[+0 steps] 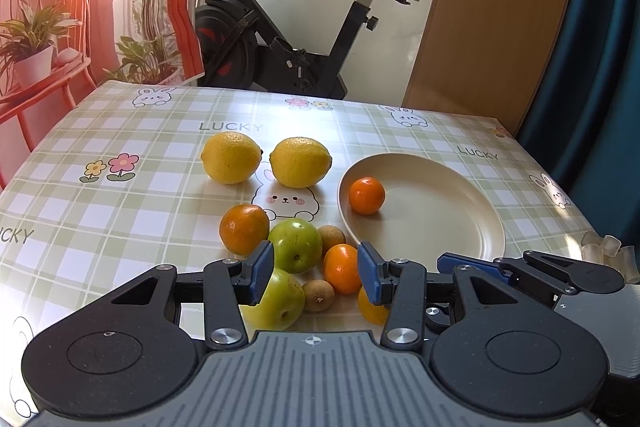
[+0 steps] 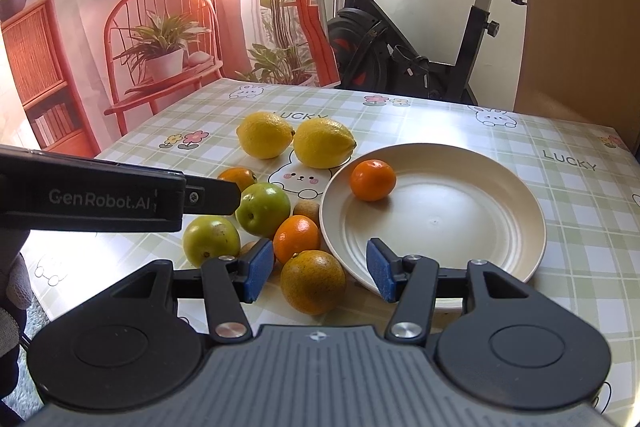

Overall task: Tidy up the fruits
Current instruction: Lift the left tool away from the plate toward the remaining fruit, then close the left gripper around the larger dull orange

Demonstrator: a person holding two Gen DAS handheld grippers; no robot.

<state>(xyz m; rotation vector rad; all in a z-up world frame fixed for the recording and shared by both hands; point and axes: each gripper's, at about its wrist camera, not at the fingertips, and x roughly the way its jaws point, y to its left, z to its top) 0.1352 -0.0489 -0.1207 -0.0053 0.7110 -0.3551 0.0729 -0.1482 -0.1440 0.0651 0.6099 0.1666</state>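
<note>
Both wrist cameras look forward and downward over their own jaws, close above the green checked tabletop (image 1: 120,147). Both share the round cream plate (image 1: 452,239) (image 2: 480,223), fruit cluster and black exercise bike (image 1: 280,39) (image 2: 420,39).

Two lemons (image 2: 265,140), four oranges (image 2: 372,180), two green apples (image 2: 262,209), two kiwis (image 1: 318,295), one plate (image 2: 472,227)

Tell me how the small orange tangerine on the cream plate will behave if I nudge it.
The small orange tangerine is round and sits free near the rim of the cream plate, so it would probably roll. The plate's smooth, shallow surface offers little to stop it, though the raised rim may catch it.
</note>
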